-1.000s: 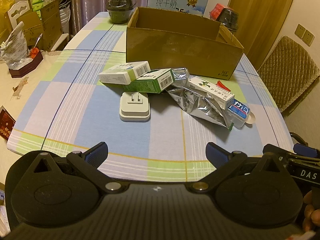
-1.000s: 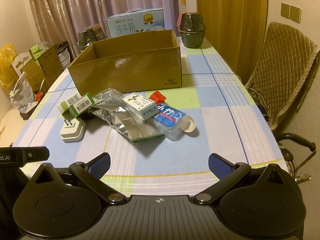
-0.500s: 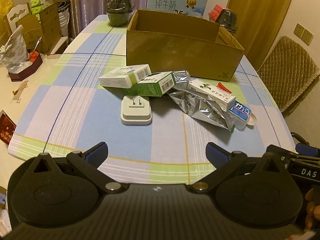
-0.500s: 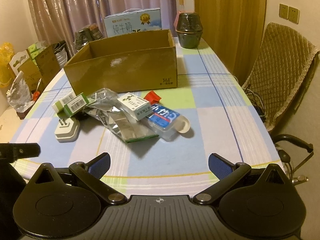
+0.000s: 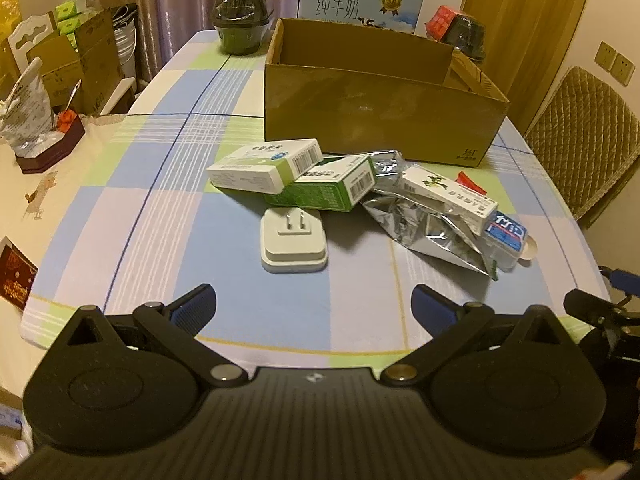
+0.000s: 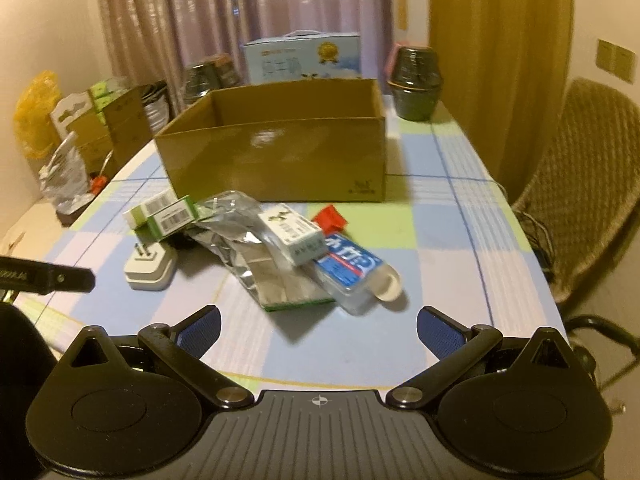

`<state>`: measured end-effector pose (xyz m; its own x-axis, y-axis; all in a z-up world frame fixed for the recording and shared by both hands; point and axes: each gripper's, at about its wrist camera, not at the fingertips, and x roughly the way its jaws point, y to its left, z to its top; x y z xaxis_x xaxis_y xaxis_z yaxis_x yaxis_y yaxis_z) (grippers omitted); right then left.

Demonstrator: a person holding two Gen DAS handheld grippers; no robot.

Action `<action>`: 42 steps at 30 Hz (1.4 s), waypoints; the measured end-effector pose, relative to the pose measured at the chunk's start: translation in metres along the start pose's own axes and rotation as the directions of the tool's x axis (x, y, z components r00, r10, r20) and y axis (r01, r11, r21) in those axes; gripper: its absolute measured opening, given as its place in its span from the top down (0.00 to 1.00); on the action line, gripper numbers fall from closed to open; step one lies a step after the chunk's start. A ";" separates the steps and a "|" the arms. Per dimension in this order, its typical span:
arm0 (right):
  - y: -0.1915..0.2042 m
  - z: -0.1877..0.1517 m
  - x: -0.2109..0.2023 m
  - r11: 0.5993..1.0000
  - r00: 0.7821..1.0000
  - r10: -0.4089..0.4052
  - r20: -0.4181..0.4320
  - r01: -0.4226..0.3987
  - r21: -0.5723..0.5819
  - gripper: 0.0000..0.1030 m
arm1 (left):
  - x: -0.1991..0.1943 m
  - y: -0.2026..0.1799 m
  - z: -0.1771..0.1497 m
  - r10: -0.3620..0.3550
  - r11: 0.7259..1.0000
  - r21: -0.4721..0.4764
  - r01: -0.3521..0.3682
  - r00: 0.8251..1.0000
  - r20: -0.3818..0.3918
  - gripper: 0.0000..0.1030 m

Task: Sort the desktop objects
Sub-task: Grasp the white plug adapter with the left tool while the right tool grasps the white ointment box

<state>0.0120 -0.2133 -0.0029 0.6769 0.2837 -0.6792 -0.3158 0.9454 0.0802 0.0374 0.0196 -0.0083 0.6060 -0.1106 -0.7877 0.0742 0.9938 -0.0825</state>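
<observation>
A pile lies on the checked tablecloth in front of an open cardboard box (image 5: 376,120) (image 6: 280,160). It holds a white plug adapter (image 5: 294,242) (image 6: 150,268), a white-green carton (image 5: 266,166), a green carton (image 5: 324,190) (image 6: 170,216), a silver foil pouch (image 5: 432,232) (image 6: 264,268), a small white carton (image 5: 448,198) (image 6: 292,232), a blue-labelled clear case (image 5: 506,238) (image 6: 352,270) and a red piece (image 6: 330,218). My left gripper (image 5: 312,304) is open and empty, just short of the adapter. My right gripper (image 6: 318,328) is open and empty, before the foil pouch.
A milk carton case (image 5: 360,2) and dark wrapped pots (image 5: 240,20) (image 6: 416,80) stand behind the box. A quilted chair (image 6: 588,200) is at the right. Boxes and bags (image 5: 60,64) crowd the left side. The table's near edge (image 5: 280,350) lies under both grippers.
Both grippers have moved forward toward the pile, so the objects look larger. Both stay open. Nothing on the table has moved.
</observation>
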 end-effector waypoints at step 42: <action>-0.003 0.054 0.131 0.977 0.997 0.043 -0.067 -0.056 -0.205 0.28 | 0.129 0.014 0.034 0.024 0.997 0.068 -0.020 0.998 -0.060 0.16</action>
<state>0.1376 -0.1703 -0.0531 0.6170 0.3126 -0.7222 -0.4824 0.8753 -0.0333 0.1431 0.0187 -0.0903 0.5593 -0.0855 -0.8246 0.1153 0.9930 -0.0248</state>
